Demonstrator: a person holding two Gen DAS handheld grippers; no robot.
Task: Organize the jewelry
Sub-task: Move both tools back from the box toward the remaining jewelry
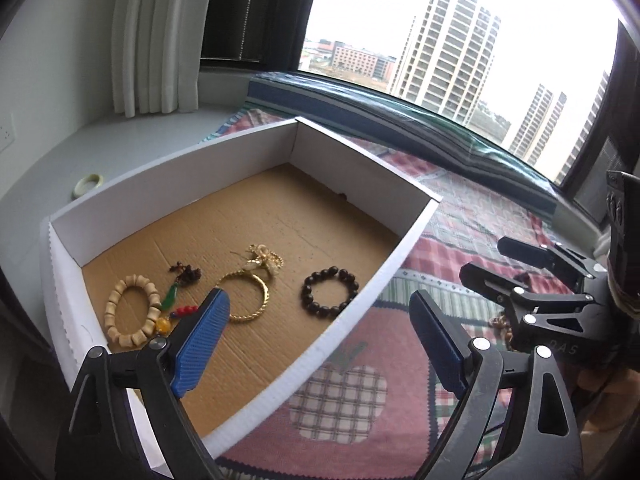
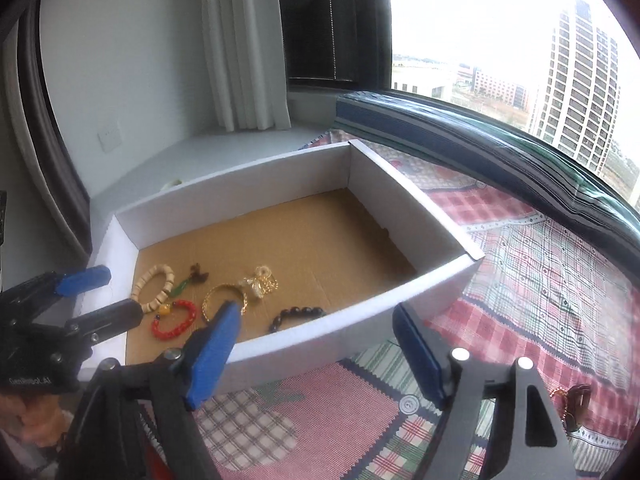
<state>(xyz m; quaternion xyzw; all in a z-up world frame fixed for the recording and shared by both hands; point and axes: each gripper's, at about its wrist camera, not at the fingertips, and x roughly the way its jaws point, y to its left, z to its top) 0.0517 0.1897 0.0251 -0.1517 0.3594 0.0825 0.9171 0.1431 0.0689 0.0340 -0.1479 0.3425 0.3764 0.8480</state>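
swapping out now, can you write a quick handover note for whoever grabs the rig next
Left tool: open, empty, hovering over the near edge of the box.
Right tool: open, empty, just in front of the box's near wall.
In the box: cream bead bracelet, red bead bracelet, gold bangle, gold trinkets, dark bead bracelet, small green-and-brown charm.
Left to do: a brown beaded piece lies on the patchwork cloth to the right, and a pale ring sits on the sill left of the box.
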